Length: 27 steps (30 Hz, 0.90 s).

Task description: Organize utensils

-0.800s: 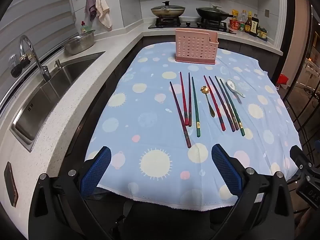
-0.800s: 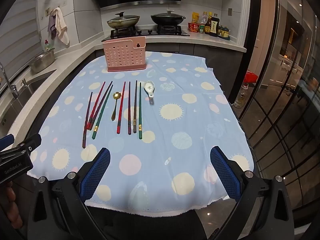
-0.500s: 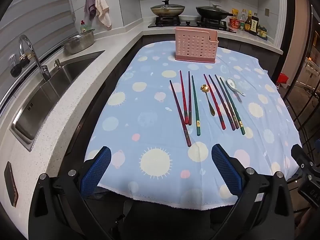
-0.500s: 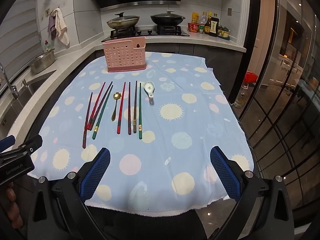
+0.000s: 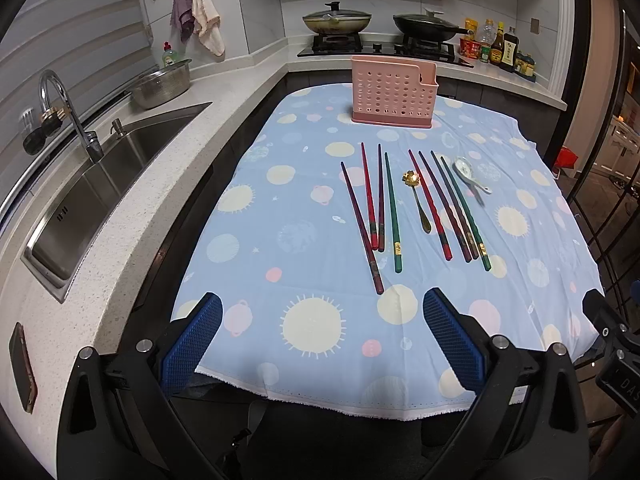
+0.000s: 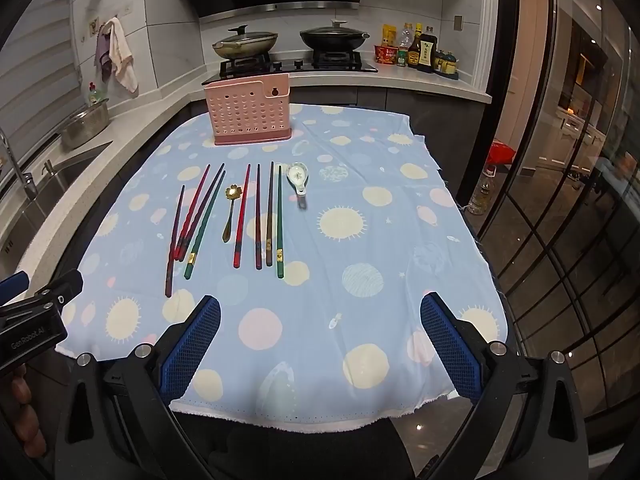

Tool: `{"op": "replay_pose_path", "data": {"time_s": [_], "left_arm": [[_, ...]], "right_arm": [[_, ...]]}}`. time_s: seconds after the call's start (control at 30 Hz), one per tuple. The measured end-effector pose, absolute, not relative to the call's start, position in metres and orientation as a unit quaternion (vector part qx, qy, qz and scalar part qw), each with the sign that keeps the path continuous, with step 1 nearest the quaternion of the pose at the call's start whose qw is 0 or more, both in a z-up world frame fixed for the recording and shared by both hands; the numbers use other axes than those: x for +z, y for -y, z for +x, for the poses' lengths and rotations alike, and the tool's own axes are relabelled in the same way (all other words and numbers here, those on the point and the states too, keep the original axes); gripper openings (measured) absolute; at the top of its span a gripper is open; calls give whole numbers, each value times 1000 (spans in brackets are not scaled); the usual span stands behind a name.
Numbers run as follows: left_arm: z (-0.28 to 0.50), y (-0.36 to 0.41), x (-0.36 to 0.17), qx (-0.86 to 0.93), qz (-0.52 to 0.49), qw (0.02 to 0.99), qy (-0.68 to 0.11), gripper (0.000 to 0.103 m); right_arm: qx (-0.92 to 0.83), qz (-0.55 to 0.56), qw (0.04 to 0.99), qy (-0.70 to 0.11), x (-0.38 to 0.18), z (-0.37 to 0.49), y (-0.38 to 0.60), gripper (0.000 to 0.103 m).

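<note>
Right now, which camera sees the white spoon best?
The right wrist view: the white spoon lies near its middle, bowl and handle plain. The left wrist view shows it farther right, partly behind the chopsticks.

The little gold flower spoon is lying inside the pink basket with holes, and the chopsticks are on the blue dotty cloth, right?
Not quite. The small gold flower-shaped spoon lies on the blue spotted cloth, between the coloured chopsticks, not inside the pink perforated plastic basket. The right wrist view shows it. The chopsticks are on the cloth, as you said.

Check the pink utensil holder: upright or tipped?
Upright. The pink utensil holder stands on its base on the tablecloth; contents cannot tell.
</note>
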State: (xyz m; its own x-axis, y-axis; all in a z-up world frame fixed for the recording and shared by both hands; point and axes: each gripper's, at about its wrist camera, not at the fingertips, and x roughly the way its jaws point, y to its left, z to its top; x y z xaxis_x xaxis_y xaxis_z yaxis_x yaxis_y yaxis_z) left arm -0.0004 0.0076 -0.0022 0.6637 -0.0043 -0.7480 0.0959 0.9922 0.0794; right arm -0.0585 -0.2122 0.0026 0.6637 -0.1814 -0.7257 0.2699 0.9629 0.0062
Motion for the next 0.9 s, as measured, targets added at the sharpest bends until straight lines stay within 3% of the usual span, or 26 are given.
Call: {"op": "replay_pose_path", "data": {"time_s": [0.9], "left_arm": [[-1,-3,-3,-27,56,911,-407,96]], "right_arm": [[-124,57,910,-391,3,-59,212,96]]}}
